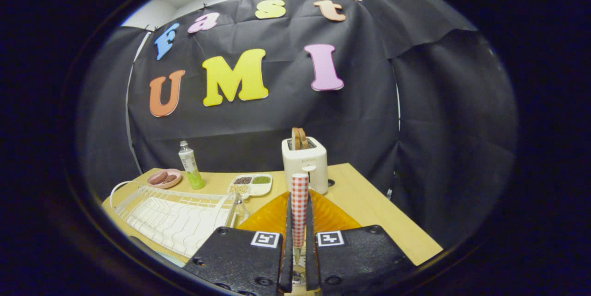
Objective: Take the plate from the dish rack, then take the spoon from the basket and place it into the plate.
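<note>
My gripper (299, 222) is shut on the spoon (299, 194), with both fingers pressing on its red-and-white checked handle. The handle stands upright between the fingers and rises past their tips; the spoon's lower end is hidden between the finger bases. An amber, ribbed plate (270, 217) lies on the wooden table just beyond and under the fingers. The white wire dish rack (175, 217) sits to the left of the plate, with no dishes in it.
A white toaster (304, 164) holding bread stands behind the plate. Further left along the back are a white divided tray of grains (250, 185), a green drink bottle (190, 166) and a pink dish of food (164, 178). The table's right edge (392, 213) runs close by.
</note>
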The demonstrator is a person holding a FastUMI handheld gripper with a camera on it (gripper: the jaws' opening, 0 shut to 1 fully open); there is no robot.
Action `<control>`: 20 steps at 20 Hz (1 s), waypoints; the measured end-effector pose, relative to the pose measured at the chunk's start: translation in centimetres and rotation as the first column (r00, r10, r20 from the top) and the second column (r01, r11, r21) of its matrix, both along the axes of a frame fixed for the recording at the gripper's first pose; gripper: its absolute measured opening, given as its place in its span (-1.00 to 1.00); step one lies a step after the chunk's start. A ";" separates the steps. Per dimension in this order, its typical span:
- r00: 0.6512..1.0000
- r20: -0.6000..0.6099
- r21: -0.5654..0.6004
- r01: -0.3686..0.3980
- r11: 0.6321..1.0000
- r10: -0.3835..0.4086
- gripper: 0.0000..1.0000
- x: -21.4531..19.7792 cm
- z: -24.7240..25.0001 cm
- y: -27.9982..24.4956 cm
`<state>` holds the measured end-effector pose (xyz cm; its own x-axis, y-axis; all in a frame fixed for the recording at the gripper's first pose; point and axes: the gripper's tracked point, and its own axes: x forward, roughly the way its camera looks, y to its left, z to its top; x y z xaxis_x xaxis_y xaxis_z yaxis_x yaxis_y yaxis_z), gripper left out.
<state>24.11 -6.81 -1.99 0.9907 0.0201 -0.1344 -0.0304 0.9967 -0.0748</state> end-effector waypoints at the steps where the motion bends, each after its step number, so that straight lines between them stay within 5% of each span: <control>1: 1.000 0.025 -0.023 -0.005 1.000 0.006 -0.68 -0.9 1.1 0.7; 11: 0.985 0.155 -0.097 -0.059 0.993 0.074 -0.68 -13.5 7.2 11.4; 20: 0.954 0.221 -0.135 -0.177 0.975 0.204 -0.68 -23.7 1.3 22.9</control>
<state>0.42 16.13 -0.71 0.9740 0.2097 0.0861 -0.1875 0.9587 -0.2138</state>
